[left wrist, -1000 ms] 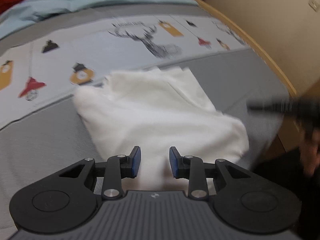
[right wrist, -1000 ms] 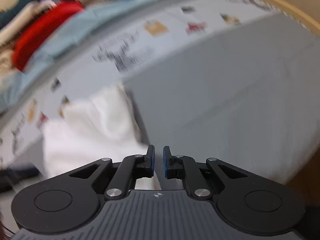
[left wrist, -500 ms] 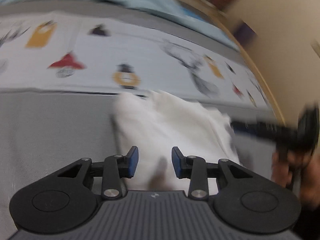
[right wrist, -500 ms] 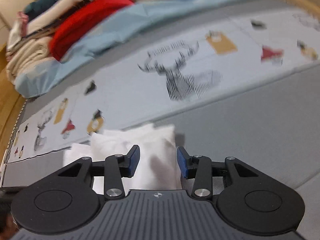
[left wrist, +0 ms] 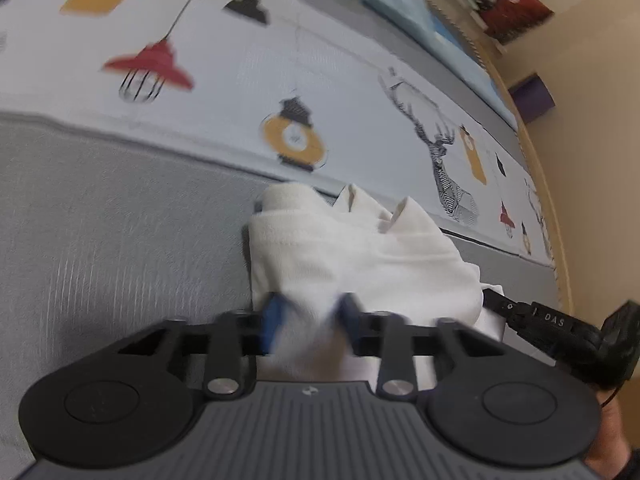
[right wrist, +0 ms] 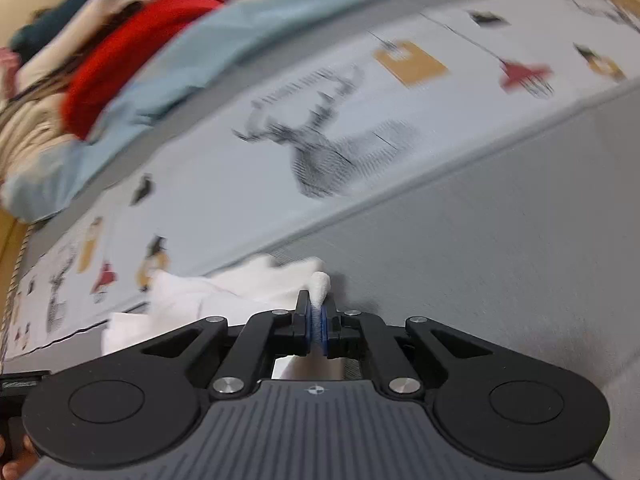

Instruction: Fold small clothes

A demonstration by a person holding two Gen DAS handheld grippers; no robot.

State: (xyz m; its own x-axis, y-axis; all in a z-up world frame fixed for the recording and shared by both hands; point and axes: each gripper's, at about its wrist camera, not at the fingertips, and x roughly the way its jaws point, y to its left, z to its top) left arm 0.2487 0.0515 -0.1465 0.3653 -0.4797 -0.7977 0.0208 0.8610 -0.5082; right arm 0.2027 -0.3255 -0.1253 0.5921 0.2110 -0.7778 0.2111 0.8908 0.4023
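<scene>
1. Left gripper: low over the near edge of the white cloth; its blue pads are blurred, with cloth bunched between them; the jaws look partly apart, but whether they grip or only straddle the fabric I cannot tell.
2. The cloth lies on the grey mat, just below the printed band of lanterns and a deer; it is already doubled into a thick, several-layered packet, with loose corners poking up at its far edge; a judgement: the early folds seem done, but the packet is uneven and not yet flat.
3. Right gripper: the jaws are nearly together, pinching a twisted tip of the cloth that sticks up past the pads; the rest of the cloth trails to its left on the mat; in the left view this gripper shows at the cloth's right edge.
4. What is left, as I judge it: one more fold or a tidy of the stray corners, then smoothing and letting go; both tools sit at the near edge, which suits lifting it over toward the far side.
5. Far off, a pile of red, pale blue and beige fabric lies past the band; whether it waits for folding I cannot say.
</scene>
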